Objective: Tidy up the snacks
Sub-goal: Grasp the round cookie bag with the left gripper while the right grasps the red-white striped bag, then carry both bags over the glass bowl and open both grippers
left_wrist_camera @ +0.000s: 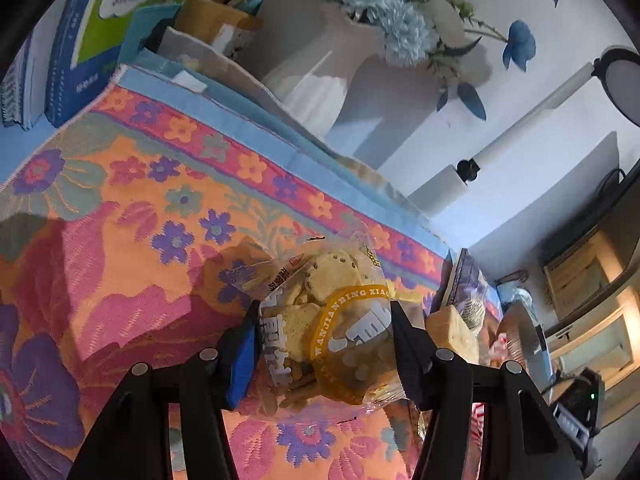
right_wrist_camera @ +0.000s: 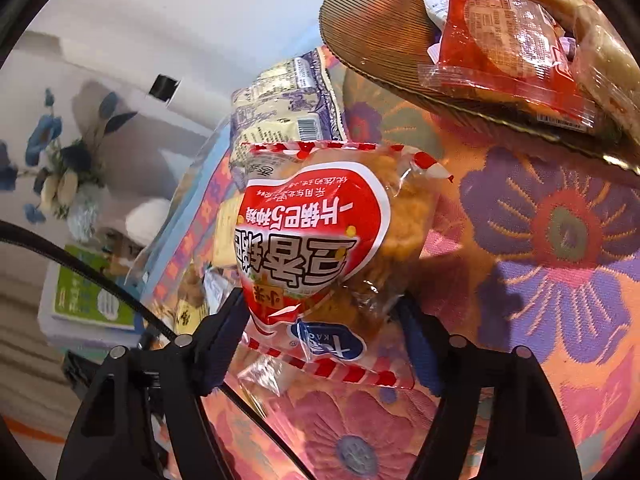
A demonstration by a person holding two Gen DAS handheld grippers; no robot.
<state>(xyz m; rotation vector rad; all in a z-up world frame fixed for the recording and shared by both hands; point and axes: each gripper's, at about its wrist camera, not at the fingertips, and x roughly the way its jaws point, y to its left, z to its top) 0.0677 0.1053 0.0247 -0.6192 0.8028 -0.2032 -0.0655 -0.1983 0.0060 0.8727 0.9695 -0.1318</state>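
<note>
Currently left gripper (left_wrist_camera: 324, 336) clamps a clear yellow-banded cracker bag (left_wrist_camera: 332, 320) above the floral-clothed desk (left_wrist_camera: 120, 220). Right gripper (right_wrist_camera: 320, 316) grasps a red-and-clear rice-crust packet (right_wrist_camera: 320, 240) near the ribbed gold tray (right_wrist_camera: 372, 32). Both packets look light, crinkly, slippery and crushable; mid-body holds suit them.

The left gripper (left_wrist_camera: 324, 332) clamps both fingers against a clear cookie packet (left_wrist_camera: 336, 320), while the right gripper (right_wrist_camera: 324, 316) pinches a red snack packet (right_wrist_camera: 320, 240) between its fingers.

Open floral cloth (left_wrist_camera: 132, 208) on the bench lies left of the left hand-held gripper (left_wrist_camera: 324, 336). Vase (left_wrist_camera: 320, 76) and books (left_wrist_camera: 80, 40) block the far edge. The tray (right_wrist_camera: 384, 28), loaded with packets, obstructs the right hand-held gripper's (right_wrist_camera: 324, 316) upper right; bare cloth lies below it.
</note>
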